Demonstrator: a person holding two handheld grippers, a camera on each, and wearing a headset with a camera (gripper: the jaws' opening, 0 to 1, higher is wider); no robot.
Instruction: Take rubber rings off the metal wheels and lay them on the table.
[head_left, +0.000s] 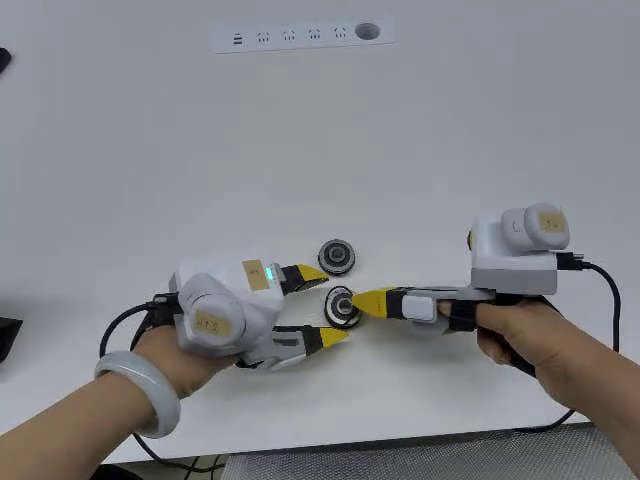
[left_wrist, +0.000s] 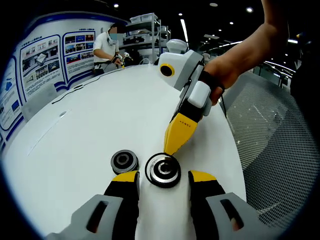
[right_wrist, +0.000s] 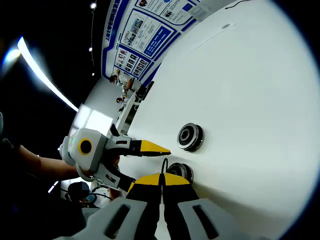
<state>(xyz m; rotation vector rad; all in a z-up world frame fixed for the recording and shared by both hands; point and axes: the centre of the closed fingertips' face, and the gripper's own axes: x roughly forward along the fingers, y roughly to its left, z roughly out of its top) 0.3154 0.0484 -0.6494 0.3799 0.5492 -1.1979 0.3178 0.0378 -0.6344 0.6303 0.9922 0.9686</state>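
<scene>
Two metal wheels lie on the white table (head_left: 420, 150). The near wheel (head_left: 342, 306) (left_wrist: 163, 171) (right_wrist: 181, 171) sits between the spread yellow tips of my left gripper (head_left: 322, 305) (left_wrist: 163, 176), which is open and not touching it. Its black rubber ring (left_wrist: 150, 170) sits loose around it. My right gripper (head_left: 360, 300) (right_wrist: 161, 181) comes in from the right, shut on the ring's edge; a thin black strip (right_wrist: 164, 164) rises from between its jaws. The far wheel (head_left: 338, 256) (left_wrist: 124, 161) (right_wrist: 190, 136) lies just beyond, with its ring still on.
A white power strip (head_left: 300, 36) lies at the back of the table. The table's front edge (head_left: 400, 440) runs close under both hands, with cables trailing over it. A dark object (head_left: 5, 338) pokes in at the left edge.
</scene>
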